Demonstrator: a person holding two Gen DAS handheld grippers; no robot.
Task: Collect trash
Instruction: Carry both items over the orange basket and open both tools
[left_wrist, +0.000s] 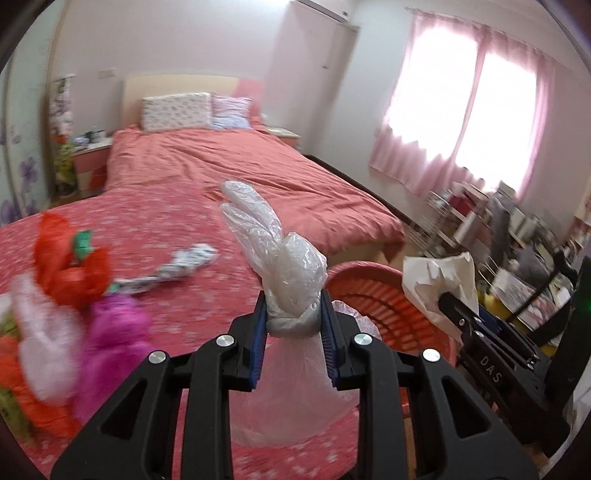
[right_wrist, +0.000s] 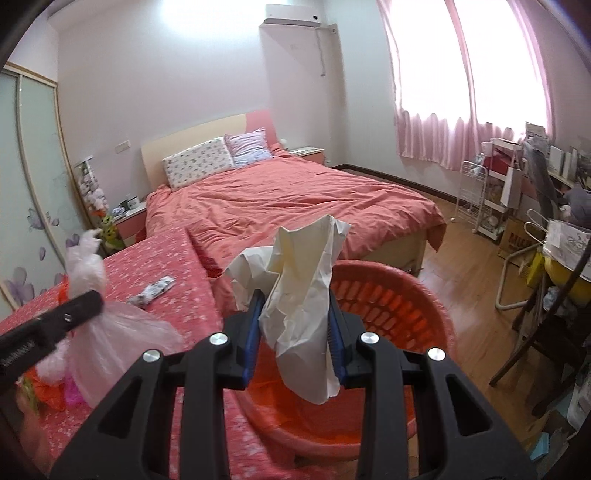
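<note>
Both loads are in transit to the red basket (right_wrist: 399, 295) at the counter's (right_wrist: 155, 266) right edge. The left tongs (left_wrist: 293, 317) clamp a knotted clear bag (left_wrist: 291, 291); the right tongs (right_wrist: 295, 325) pinch crumpled paper (right_wrist: 303, 280) above the basket. Next, each should hang inside the rim before letting go.

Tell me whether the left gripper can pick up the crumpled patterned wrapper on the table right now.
Probably not yet. The left gripper is shut on a knotted clear plastic bag, so its jaws are full. Nothing stands over the wrapper itself.
</note>
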